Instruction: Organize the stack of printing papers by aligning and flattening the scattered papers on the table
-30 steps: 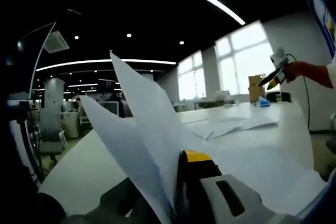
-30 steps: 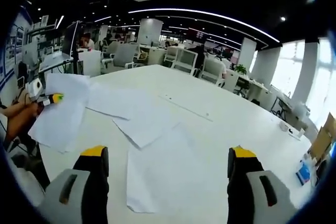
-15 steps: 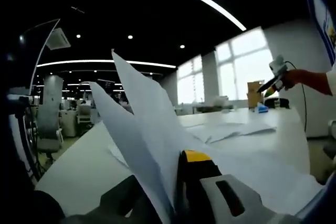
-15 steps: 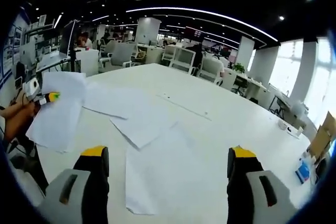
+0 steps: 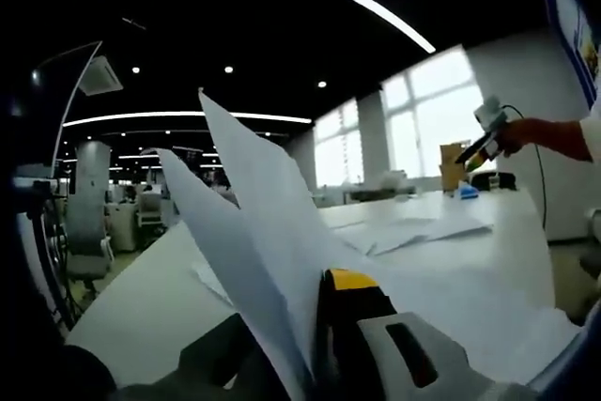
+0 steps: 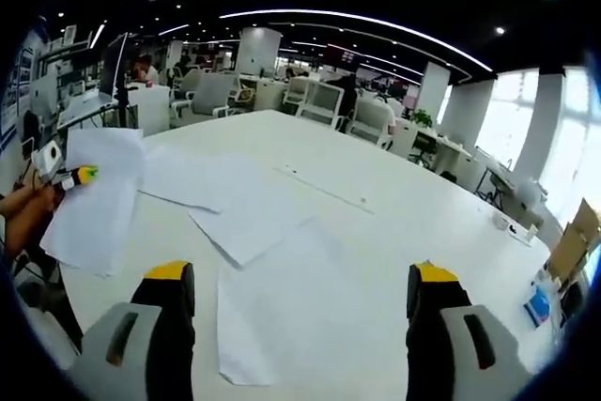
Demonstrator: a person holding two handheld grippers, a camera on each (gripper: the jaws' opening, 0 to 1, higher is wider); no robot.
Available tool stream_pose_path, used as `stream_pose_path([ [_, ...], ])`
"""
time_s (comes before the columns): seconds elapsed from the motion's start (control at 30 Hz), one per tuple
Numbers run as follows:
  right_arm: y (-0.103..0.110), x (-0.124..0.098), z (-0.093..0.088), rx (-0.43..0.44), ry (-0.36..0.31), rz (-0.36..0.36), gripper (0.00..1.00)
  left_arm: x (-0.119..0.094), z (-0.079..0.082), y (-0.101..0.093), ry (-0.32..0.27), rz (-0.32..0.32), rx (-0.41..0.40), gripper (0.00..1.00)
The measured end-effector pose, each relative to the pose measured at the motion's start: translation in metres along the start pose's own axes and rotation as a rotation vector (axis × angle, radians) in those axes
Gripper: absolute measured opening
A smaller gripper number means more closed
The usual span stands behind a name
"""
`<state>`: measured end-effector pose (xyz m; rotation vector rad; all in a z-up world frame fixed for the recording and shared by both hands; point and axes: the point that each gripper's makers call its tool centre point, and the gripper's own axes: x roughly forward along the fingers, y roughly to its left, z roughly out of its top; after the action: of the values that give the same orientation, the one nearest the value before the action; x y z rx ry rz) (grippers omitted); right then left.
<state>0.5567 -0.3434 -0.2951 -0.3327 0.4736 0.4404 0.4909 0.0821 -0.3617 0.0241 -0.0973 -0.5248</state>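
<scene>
— Papers [image 6: 239,223], where are they on the table [image 6: 404,223]?

— In the right gripper view several white sheets lie flat on the white table. One long sheet [image 6: 272,312] lies between the two jaws, from the centre down toward 6 o'clock. Another sheet overlaps its upper end and goes toward 10 o'clock. One more sheet [image 6: 192,180] lies beyond it, also near 10 o'clock.

— And the right gripper [image 6: 300,302], how does it stand?

— Its jaws are spread wide, one at 7 o'clock and one at 5 o'clock, with nothing between them. They hang above the table and the long sheet.

— What holds the left gripper [image 5: 315,326]?

— It pinches sheets [image 5: 263,241]. In the left gripper view the raised sheets stand up from the jaws toward 11 o'clock, like two white blades. In the right gripper view, at 9 o'clock, the left gripper [image 6: 66,176] holds these sheets [image 6: 94,199] at the table edge, and they hang down from it. A hand [image 6: 26,215] grips it there.

— Is the right gripper seen from the left side?

— Yes, at 2 o'clock in the left gripper view, held by a hand [image 5: 531,131] above the far end of the table. I cannot tell its jaws there. Flat sheets [image 5: 413,230] lie under it on the table.

— What else is on the table?

— A small blue box [image 6: 540,305] at 4 o'clock in the right gripper view, near the table edge.
</scene>
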Motion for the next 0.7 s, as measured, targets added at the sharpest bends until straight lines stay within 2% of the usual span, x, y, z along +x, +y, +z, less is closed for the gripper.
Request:
stream_pose_path([
  [0.27, 0.007, 0.002, 0.005, 0.022, -0.008, 0.013, 0.89, -0.001, 0.001, 0.0, -0.005, -0.01, -0.013, 0.08],
  [0.7, 0.008, 0.018, -0.001, 0.001, 0.027, 0.034, 0.88, 0.0, -0.001, 0.001, 0.005, -0.003, -0.008, 0.08],
])
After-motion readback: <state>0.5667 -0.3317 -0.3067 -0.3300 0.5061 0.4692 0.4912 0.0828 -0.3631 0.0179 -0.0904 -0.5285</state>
